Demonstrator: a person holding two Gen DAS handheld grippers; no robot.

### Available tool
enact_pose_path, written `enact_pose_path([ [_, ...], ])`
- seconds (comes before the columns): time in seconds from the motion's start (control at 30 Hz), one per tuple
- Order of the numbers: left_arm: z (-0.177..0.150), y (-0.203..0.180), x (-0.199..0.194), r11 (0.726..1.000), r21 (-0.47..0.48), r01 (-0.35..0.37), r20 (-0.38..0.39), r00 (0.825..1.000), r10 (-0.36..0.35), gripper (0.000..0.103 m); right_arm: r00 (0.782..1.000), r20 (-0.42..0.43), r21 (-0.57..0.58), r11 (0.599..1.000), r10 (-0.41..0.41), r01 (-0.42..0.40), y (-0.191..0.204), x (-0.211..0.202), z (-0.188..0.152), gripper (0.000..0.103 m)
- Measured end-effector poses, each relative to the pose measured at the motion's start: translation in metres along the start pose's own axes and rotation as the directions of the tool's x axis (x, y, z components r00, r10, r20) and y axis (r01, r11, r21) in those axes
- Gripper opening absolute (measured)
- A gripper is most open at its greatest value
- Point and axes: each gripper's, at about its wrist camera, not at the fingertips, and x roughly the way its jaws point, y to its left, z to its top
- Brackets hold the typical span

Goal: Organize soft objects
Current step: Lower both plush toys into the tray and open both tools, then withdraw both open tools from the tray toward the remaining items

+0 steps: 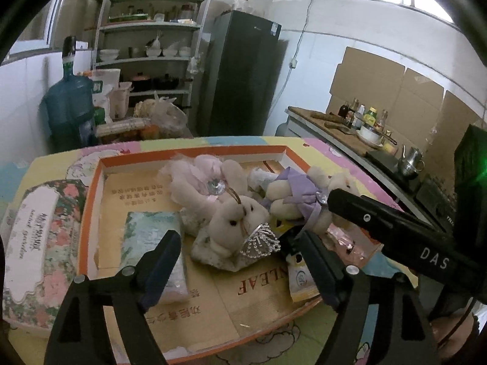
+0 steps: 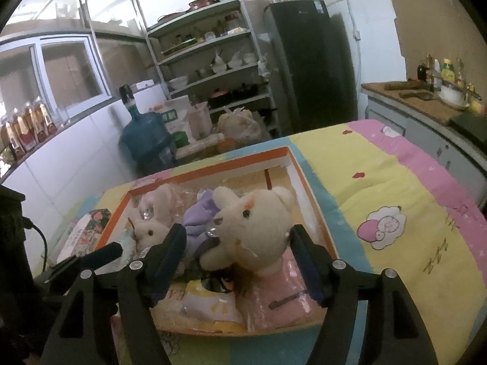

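Left wrist view: the left gripper [image 1: 236,261], jaws apart and empty, hovers over the orange-rimmed box [image 1: 91,200], where a crowned plush rabbit [image 1: 234,222] lies mid-box. Right wrist view: the right gripper [image 2: 239,254], jaws apart, flanks a cream teddy bear [image 2: 255,225] inside the box.

Box [image 1: 100,164] rim orange, inner walls white, tan cardboard floor w/ red print. Ahead of L tongs: cream bunny [image 1: 234,216], silver tiara [image 1: 261,240]. Between R tongs: cream bear [image 2: 255,222], lilac dress. Below them: pink pack [image 2: 280,301], yellow pouch [image 2: 210,304]. Cloth [image 2: 380,188] pastel yellow/pink/blue, sheep print.
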Motion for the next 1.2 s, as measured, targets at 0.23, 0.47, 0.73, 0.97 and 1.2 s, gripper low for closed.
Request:
enact_pose_path([
  [0.23,-0.001,-0.003,-0.019,1.0,0.009,-0.002,0.043,0.999,0.002,0.08,0.999,0.036,-0.006,1.0,-0.011,0.011,0.002,-0.018,0.001,0.072],
  [0.47,-0.003,-0.003,-0.043,1.0,0.021,-0.013,0.092,0.996,0.011,0.08,0.998,0.062,-0.004,1.0,-0.001,0.001,0.008,-0.036,0.002,0.072],
  [0.73,-0.005,-0.004,-0.075,0.998,0.047,-0.048,0.162,0.986,0.039,0.08,0.995,0.097,-0.033,0.999,0.019,-0.015,0.024,-0.057,-0.001,0.072],
  [0.97,-0.008,-0.001,-0.102,0.996,0.054,-0.065,0.204,0.978,0.053,0.08,0.991,0.127,-0.061,0.997,0.05,-0.043,0.044,-0.08,-0.006,0.072],
  [1.2,-0.016,0.007,-0.133,0.996,0.03,-0.086,0.249,0.966,0.076,0.08,0.984,0.154,-0.084,0.994,0.084,-0.071,0.065,-0.1,-0.014,0.072],
])
